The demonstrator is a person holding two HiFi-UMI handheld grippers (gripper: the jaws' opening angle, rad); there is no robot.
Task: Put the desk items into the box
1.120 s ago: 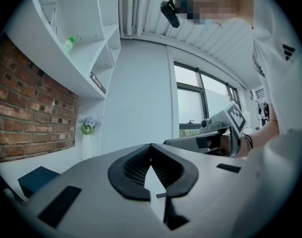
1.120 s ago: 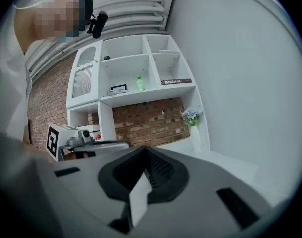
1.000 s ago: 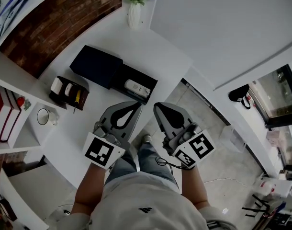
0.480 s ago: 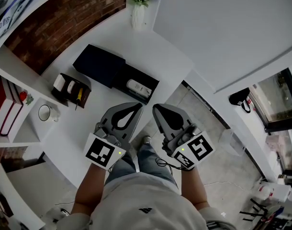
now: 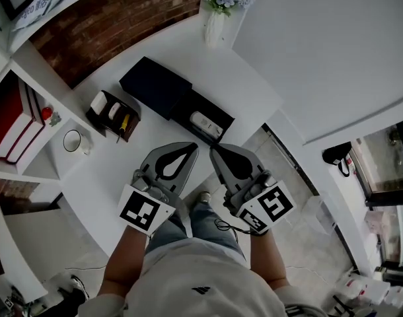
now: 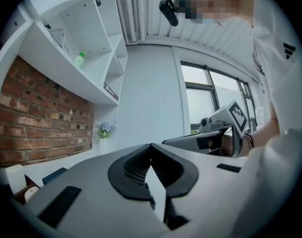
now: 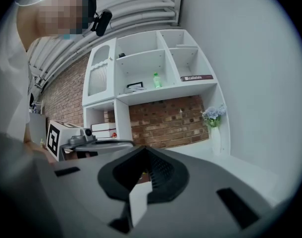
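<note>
L gripper (image 5: pixel 187 152): clenched, empty, over near desk (image 5: pixel 168 51) edge.
R gripper (image 5: pixel 219 153): clenched, empty.
items: rolls (image 5: pixel 99 102) + yellow tool (image 5: pixel 124 121), beside open box (image 5: pixel 188 107).
handling: prob light, stiff; pinch mid-body.

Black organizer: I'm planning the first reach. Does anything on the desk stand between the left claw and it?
Nothing visible does: only bare white desk lies between the shut left claw and the black organizer.
</note>
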